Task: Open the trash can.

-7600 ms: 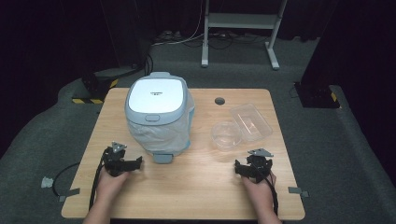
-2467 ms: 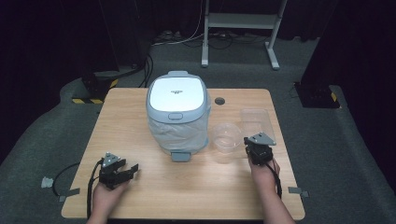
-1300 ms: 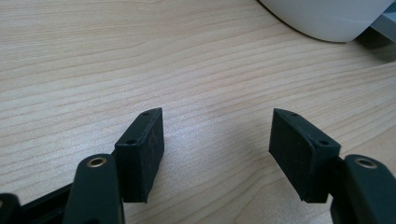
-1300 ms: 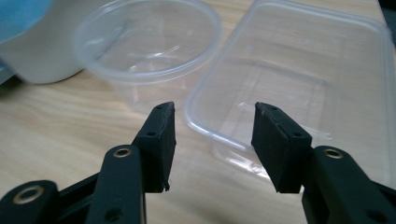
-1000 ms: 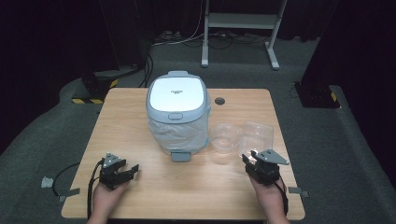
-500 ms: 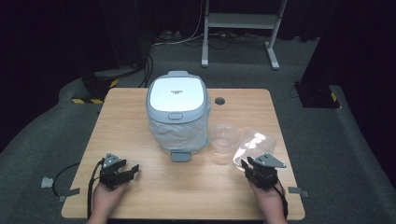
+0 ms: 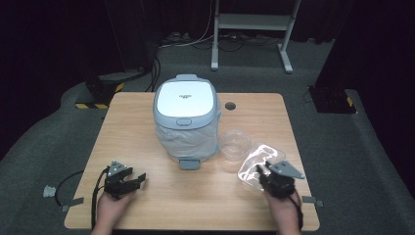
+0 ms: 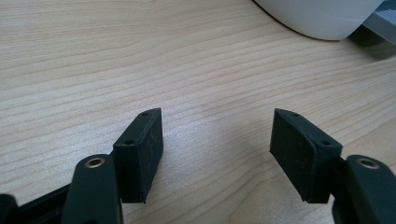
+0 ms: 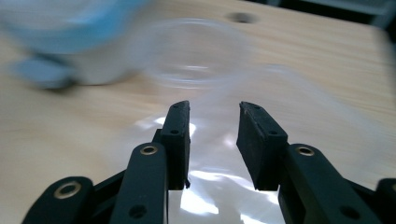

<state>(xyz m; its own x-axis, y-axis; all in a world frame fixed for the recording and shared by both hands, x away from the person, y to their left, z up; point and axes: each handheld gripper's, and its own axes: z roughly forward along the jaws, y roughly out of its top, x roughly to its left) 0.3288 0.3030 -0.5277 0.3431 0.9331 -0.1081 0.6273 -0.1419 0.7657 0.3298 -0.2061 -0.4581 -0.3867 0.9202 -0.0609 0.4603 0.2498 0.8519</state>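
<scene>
A white and blue-grey pedal bin [image 7: 186, 112] with a plastic liner stands mid-table, lid down. To its right sit a clear round cup [image 7: 235, 144] and a clear plastic tray [image 7: 266, 155]. My right gripper [image 7: 262, 172] is at the tray's near edge. In the right gripper view, its jaws [image 9: 214, 126] stand apart over the glossy tray [image 9: 210, 186]. They have just been opening, and the pads do not visibly press on the plastic. The cup [image 9: 196, 51] lies blurred beyond. My left gripper [image 7: 139, 180] rests open at the front left, with bare wood between its jaws [image 8: 217, 135].
The wooden table [image 7: 147, 122] has a cable hole [image 7: 230, 105] behind the bin. The bin's base [image 8: 322, 18] shows far ahead in the left gripper view. Cables trail off the table's left front. A metal stand [image 7: 249, 22] is on the floor beyond.
The clear tray has come nearer the front edge with the right gripper, tilting up briefly half a second ago. The left gripper has not moved.
</scene>
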